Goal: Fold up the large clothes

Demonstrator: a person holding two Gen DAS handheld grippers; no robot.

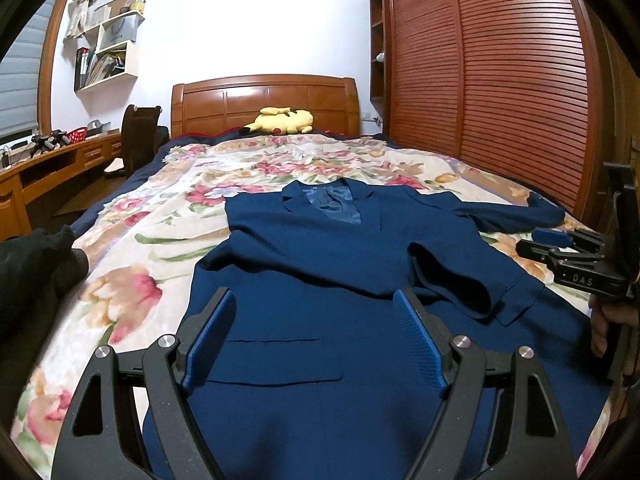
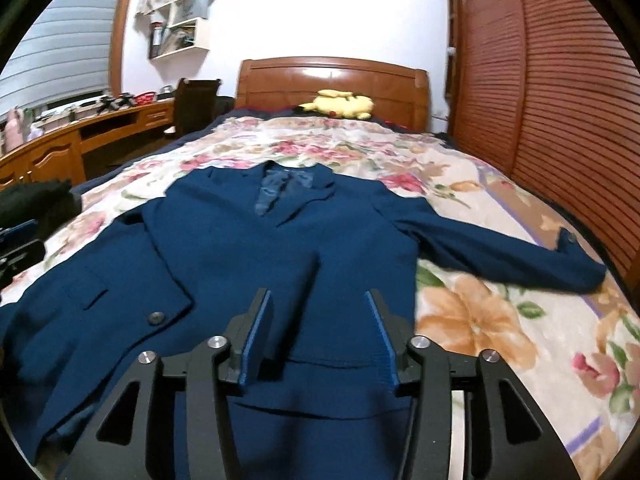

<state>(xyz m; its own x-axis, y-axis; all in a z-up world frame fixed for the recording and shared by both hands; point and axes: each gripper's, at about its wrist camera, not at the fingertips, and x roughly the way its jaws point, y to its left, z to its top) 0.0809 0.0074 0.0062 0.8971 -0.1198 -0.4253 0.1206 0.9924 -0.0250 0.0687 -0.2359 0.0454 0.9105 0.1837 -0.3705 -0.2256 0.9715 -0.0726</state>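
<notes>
Floral bedspread (image 1: 168, 216) on the bed carries the navy jacket (image 1: 320, 264), lying front-up, collar toward the headboard (image 1: 264, 100). One sleeve (image 1: 452, 276) is folded across the chest; the other sleeve (image 2: 500, 248) lies spread outward, so folding appears barely begun. Left claw (image 1: 316, 336) and right claw (image 2: 320, 332) both hang released over the hem, holding nothing.
</notes>
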